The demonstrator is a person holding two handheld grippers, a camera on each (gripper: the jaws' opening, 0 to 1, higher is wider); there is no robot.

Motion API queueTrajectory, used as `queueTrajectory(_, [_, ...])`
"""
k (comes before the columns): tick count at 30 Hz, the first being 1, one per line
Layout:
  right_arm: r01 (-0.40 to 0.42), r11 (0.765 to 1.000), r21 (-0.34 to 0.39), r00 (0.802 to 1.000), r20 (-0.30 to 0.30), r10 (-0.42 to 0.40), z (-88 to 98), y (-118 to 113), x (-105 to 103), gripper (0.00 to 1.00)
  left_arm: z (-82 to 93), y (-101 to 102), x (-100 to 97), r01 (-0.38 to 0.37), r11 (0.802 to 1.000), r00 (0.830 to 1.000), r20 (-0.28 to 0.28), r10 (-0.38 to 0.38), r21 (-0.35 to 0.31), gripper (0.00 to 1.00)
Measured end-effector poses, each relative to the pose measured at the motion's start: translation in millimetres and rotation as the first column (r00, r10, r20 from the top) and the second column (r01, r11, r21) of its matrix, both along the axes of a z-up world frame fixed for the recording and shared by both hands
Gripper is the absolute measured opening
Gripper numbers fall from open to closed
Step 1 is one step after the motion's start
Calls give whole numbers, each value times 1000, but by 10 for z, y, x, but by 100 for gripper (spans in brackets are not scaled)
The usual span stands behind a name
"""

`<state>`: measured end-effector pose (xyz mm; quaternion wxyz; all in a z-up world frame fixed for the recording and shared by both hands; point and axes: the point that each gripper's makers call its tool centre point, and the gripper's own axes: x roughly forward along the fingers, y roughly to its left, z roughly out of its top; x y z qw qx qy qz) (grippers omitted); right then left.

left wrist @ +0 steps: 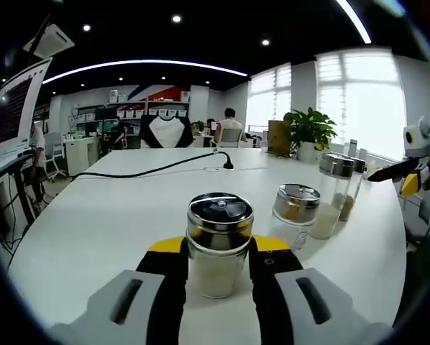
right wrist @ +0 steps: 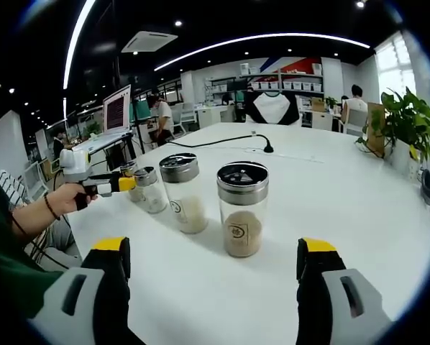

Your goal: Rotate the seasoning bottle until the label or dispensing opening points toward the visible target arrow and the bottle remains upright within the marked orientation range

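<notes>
1. Jaws of the left hand-held gripper (left wrist: pixel 216 267) are closing around a seasoning bottle (left wrist: pixel 218 243) standing upright on the white bench (left wrist: pixel 93 223).
2. Right hand-held gripper (right wrist: pixel 215 267) is hanging wide open, gripping nothing, with a brown-powder bottle (right wrist: pixel 241 208) standing just ahead between its jaws.
3. Two more bottles (right wrist: pixel 183 190) are standing beyond, to the left.

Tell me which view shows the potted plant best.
The right gripper view: the potted plant sits large at the table's right edge, leaves and white pot distinct. In the left gripper view, the plant is smaller and farther back, against bright windows.
</notes>
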<state>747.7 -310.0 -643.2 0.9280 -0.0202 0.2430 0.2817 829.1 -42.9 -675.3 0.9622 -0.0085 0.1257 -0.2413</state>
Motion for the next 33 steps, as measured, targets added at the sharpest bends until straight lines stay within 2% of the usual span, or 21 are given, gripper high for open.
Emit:
queueTrajectory(6, [5, 1000, -3, 1000, 0, -5, 5, -12, 3, 99, -2, 3, 9, 49, 999, 999, 7, -49, 2, 35])
queueTrajectory(15, [6, 1000, -7, 1000, -4, -6, -3, -9, -3, 99, -1, -9, 15, 152, 988, 988, 16, -152, 14, 34])
queueTrajectory(26, [2, 1000, -10, 1000, -5, -2, 4, 17, 4, 99, -7, -9, 19, 213, 977, 976, 33, -214, 24, 34])
queueTrajectory(33, [-8, 1000, -3, 1000, 5, 8, 38, 51, 11, 99, -6, -19, 18, 271, 962, 962, 35, -272, 21, 34])
